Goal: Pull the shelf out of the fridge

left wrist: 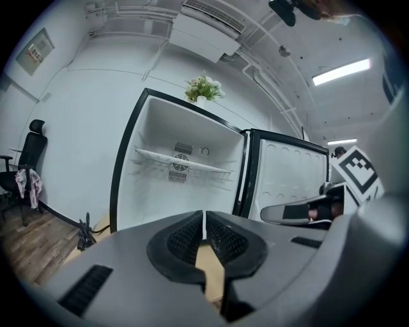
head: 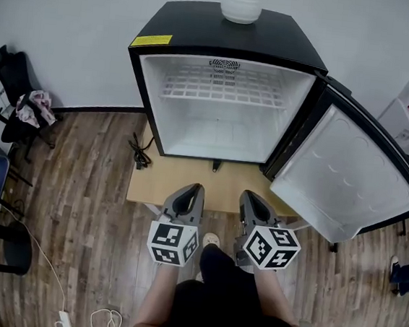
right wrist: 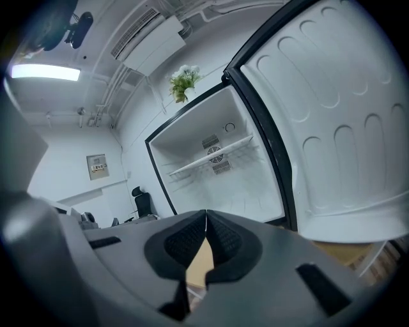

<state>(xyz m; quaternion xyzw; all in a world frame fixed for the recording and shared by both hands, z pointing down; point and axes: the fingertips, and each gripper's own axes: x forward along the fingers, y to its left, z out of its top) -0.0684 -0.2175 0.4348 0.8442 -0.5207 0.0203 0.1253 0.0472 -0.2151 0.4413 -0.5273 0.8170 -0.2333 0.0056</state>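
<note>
Both grippers, left (head: 190, 192) and right (head: 252, 198), clenched empty, point toward the open fridge (head: 157, 27).

The fridge (head: 233, 31) stands open toward the viewer, its door (head: 349, 174) swung wide to the right, so the front of the white compartment is unblocked. Inside, a wire shelf (head: 223, 88) spans the full width in the upper part, with open room above it and a taller open space beneath. The door's inner face walls off the right side of the approach. A black cable (head: 140, 152) lies bunched on the floor just left of the fridge. Between the fridge and the left gripper (head: 196, 189) and right gripper (head: 248, 196), both with jaws together, lies a bare wooden board (head: 151, 186). Office chairs (head: 12, 95) stand well apart at far left
</note>
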